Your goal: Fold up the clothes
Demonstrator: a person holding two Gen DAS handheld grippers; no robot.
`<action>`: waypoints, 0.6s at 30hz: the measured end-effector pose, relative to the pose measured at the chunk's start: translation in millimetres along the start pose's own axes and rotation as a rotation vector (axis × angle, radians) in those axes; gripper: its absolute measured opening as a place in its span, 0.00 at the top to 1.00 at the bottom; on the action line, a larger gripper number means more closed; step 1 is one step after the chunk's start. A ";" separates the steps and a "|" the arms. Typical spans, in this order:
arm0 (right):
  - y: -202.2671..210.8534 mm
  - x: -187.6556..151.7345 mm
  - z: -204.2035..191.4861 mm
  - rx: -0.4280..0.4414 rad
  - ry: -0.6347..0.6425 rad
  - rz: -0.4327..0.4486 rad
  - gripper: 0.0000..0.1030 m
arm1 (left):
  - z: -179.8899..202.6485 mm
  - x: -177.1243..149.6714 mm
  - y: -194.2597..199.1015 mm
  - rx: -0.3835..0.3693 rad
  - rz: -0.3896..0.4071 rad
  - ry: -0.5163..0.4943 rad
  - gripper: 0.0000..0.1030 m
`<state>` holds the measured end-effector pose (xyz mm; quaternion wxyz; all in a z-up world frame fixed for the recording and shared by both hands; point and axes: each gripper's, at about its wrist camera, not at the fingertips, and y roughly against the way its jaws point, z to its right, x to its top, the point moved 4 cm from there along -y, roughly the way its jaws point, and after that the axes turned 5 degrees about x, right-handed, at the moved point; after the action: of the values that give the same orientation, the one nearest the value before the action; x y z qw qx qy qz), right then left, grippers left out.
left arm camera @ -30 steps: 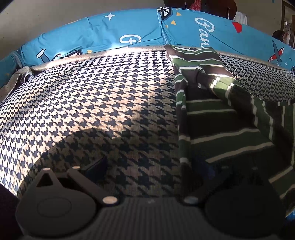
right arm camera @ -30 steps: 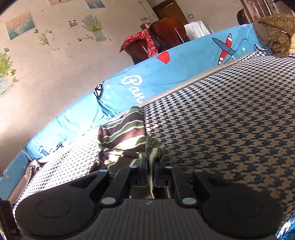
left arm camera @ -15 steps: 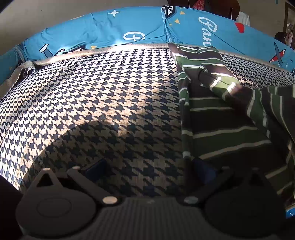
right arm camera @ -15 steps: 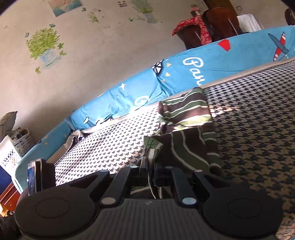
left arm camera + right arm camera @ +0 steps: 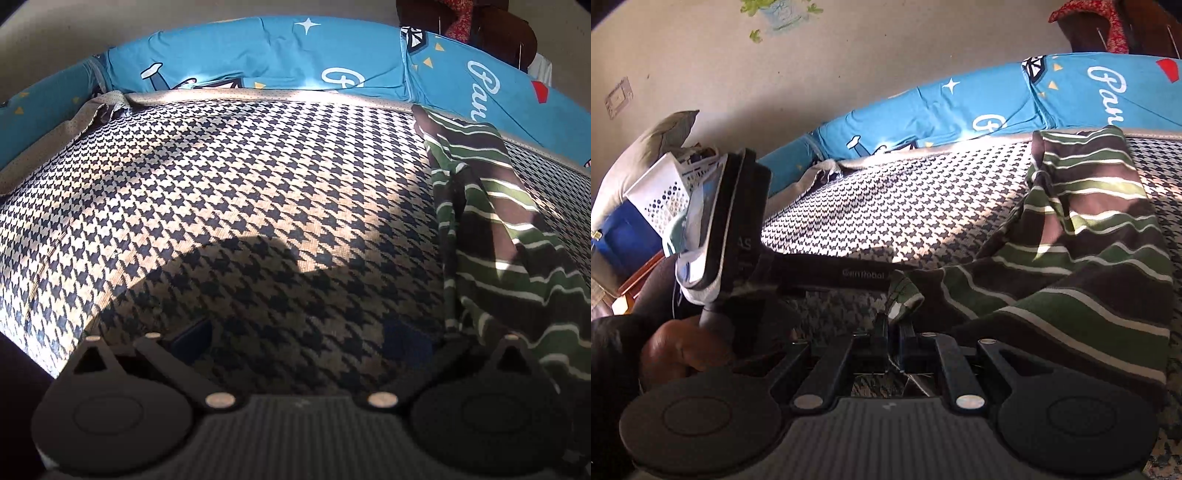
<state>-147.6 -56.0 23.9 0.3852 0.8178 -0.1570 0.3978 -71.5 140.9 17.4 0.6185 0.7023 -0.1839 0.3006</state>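
Right claw [image 5: 894, 328] pinches the striped shirt [image 5: 1082, 258] by a hem corner; the rest trails ahead-right over the bed [image 5: 240, 192]. Left claw [image 5: 295, 339] spread, empty, shirt at its right. Light, limp cloth; grip edges.

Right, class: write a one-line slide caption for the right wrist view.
Right hand-held gripper pinches the striped shirt by an edge above the houndstooth bed.

Green-brown striped garment [image 5: 1082, 266], half-folded
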 end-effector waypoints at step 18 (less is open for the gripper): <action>10.6 -44.8 8.6 -0.023 0.073 -0.180 0.92 | 16.8 -4.4 6.6 -0.044 0.009 -0.044 0.00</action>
<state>-177.4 -71.6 -8.6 0.4341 0.8091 -0.0734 0.3892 -75.6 122.8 18.6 0.6282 0.6941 -0.2074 0.2837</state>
